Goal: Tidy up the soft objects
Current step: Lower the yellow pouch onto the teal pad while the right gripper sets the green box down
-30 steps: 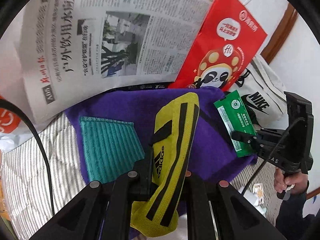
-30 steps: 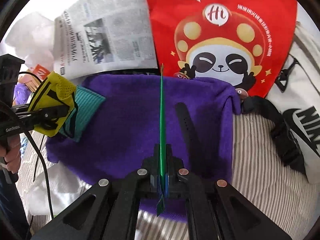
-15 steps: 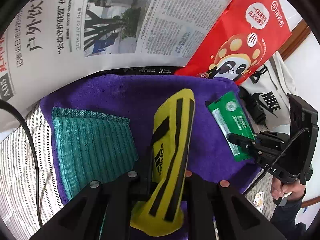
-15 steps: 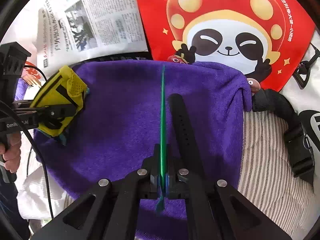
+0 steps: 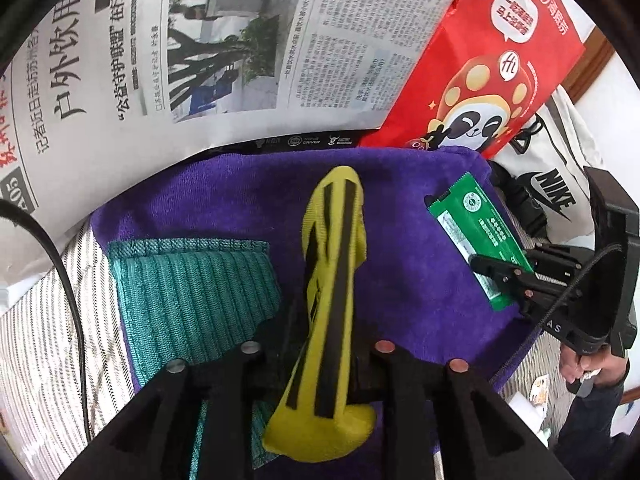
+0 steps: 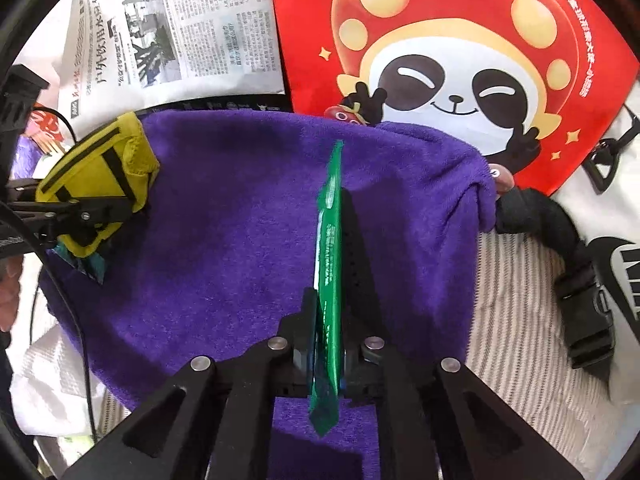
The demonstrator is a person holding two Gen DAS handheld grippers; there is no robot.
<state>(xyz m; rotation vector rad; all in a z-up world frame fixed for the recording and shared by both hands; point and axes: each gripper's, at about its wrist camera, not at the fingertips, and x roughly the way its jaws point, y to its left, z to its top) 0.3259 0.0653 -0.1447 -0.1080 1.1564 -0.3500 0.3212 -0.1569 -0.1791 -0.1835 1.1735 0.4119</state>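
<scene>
- Left wrist view: left gripper (image 5: 320,344), jaws just easing apart, yellow pouch (image 5: 332,280) between them above the purple towel (image 5: 408,264).
- Right gripper (image 6: 326,352), jaws just easing apart, green packet (image 6: 330,264) slack between them.
- Risk: packet may tip onto the black strap (image 6: 358,256).
- Teal cloth (image 5: 192,292) left; newspaper (image 5: 224,48), red bag (image 6: 460,48) far.

I angle both grippers steeply downward. My left gripper (image 5: 332,316) and my right gripper (image 6: 326,340) have jaws that have just been easing apart, each with a soft item between them. My right hand (image 5: 592,364) clasps its handle.
</scene>
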